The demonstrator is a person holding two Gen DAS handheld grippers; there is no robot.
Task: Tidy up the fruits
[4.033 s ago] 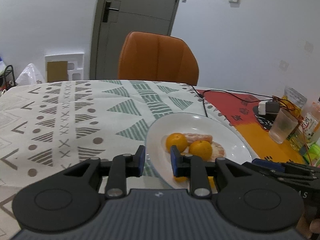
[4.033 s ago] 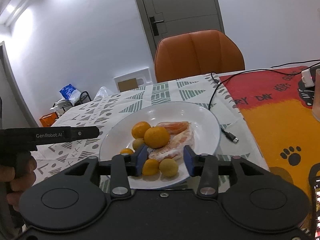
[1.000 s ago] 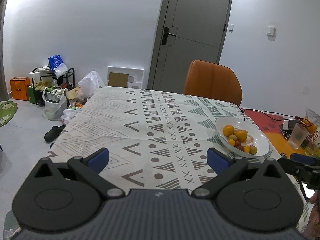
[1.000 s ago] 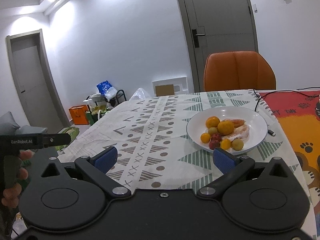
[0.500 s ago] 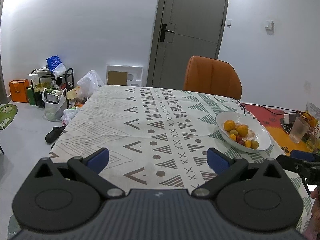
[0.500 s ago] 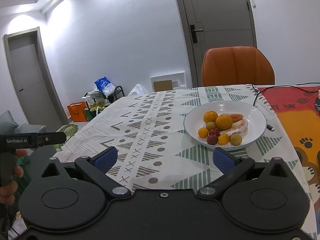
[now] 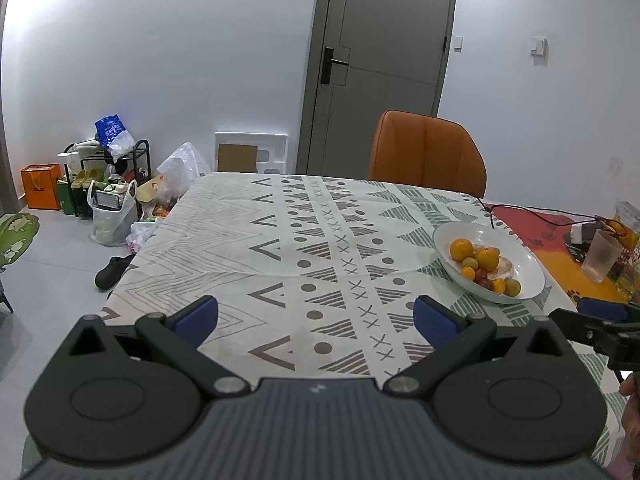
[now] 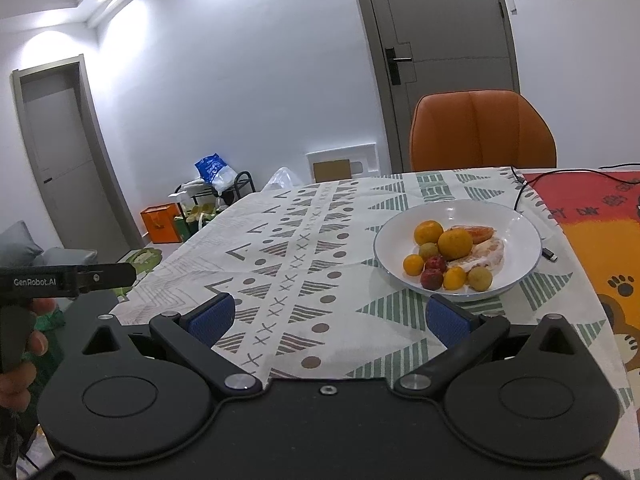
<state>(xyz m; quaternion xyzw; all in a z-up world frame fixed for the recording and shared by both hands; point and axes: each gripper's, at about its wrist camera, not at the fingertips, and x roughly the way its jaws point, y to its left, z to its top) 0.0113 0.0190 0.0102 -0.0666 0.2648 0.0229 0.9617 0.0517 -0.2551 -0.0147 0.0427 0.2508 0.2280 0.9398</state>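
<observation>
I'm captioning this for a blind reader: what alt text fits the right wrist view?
A white plate of small fruit sits on a patterned tablecloth, beyond the open right hand-held gripper. An orange chair stands behind.

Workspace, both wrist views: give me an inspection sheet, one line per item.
Surface: table under a patterned cloth, with a red and orange mat on its right part.
Job's things: white plate holding oranges, small yellow, green and red fruits and peeled segments; no fruit seen off the plate.
Clutter: frosted cup and packets at the right edge.
Grippers: left claw open, empty, well short of the plate; right claw open, empty, just short of it.
Cables: black cable runs past the plate; its plug lies loose beside the rim.
Surroundings: orange chair, grey door, bags and a shoe rack on the floor.
</observation>
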